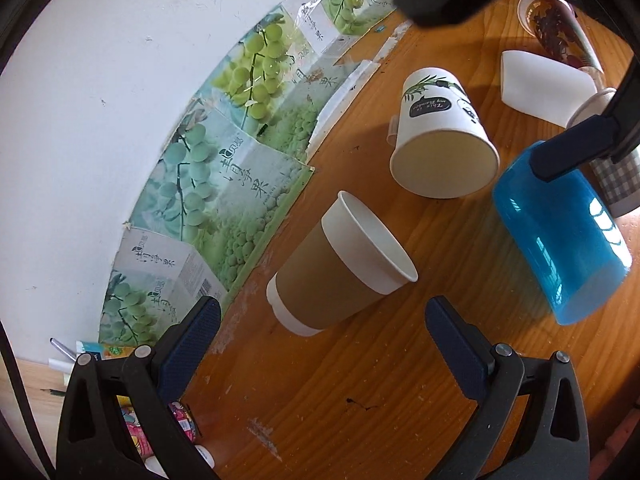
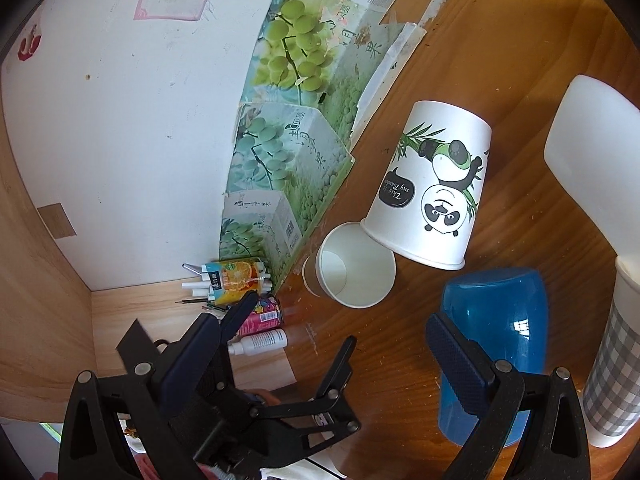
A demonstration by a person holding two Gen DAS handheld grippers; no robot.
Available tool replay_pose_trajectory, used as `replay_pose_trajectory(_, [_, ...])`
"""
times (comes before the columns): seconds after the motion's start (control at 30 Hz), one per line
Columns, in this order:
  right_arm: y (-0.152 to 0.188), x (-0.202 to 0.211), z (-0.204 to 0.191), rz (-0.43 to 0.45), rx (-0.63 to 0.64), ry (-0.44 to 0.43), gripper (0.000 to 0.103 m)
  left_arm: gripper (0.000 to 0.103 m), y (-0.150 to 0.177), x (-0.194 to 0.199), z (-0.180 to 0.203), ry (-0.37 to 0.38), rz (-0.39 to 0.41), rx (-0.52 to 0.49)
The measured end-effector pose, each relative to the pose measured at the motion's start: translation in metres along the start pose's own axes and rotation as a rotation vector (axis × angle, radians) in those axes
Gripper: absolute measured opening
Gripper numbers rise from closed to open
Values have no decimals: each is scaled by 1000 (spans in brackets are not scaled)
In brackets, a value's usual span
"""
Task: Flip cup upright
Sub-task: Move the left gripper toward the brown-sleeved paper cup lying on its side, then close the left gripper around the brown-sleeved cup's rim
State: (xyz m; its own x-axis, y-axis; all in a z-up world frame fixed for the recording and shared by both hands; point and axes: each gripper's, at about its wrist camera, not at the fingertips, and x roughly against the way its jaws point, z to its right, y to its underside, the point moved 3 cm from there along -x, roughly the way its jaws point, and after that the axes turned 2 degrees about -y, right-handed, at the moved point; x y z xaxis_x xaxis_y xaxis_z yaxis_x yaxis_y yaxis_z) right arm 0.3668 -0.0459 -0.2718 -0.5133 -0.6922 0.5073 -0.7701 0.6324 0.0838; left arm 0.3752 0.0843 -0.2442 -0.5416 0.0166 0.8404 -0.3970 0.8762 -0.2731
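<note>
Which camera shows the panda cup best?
The right wrist view: the panda cup shows its whole side there, panda and bamboo picture facing the lens. The left wrist view catches the same cup mostly mouth-on, with only part of the print.

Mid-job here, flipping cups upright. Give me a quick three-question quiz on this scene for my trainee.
1. True or false: the panda cup stands upright.
2. The brown-sleeved cup is: A) lying on its side, B) upright, C) upside down.
3. Fill in: the left tool and the right tool are both ____ and hold nothing.

Key: 1 false, it lies on its side; 2 A; 3 open.
</note>
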Motion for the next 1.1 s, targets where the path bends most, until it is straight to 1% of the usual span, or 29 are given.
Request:
replay_pose_trajectory(0.17, [-2, 6, -1, 16, -6, -15, 103, 102, -4, -13, 2, 6, 1, 5])
replay_pose_trajectory(0.37, [-4, 11, -2, 32, -20, -1, 103, 102, -10, -31, 5, 53, -21, 49])
replay_pose_trajectory(0.57, [-7, 15, -5, 54, 10, 29, 103, 102, -6, -45, 7, 63, -46, 82])
replay_pose_trajectory(0.63, [-7, 14, -5, 55, 19, 35, 103, 101, -5, -48, 7, 62, -53, 91])
replay_pose_trajectory(0.7, [-8, 14, -5, 54, 25, 40, 103, 97, -5, -52, 6, 66, -67, 98])
replay_pose_trajectory(0.87, [-9, 14, -3, 54, 26, 49, 103, 95, -3, -56, 2, 73, -78, 111])
replay_pose_trajectory(1.0, [-9, 15, -3, 55, 24, 50, 103, 87, -2, -57, 1, 70, -76, 118])
replay_pose_trajectory(1.03, [-9, 15, -3, 56, 25, 48, 103, 86, -3, -57, 1, 71, -74, 120])
replay_pose_trajectory(1.07, [-10, 15, -3, 58, 27, 47, 103, 81, -3, -56, 1, 69, -73, 121])
replay_pose_trajectory(1.1, [-10, 16, -4, 60, 29, 47, 103, 69, -3, -56, 1, 66, -75, 123])
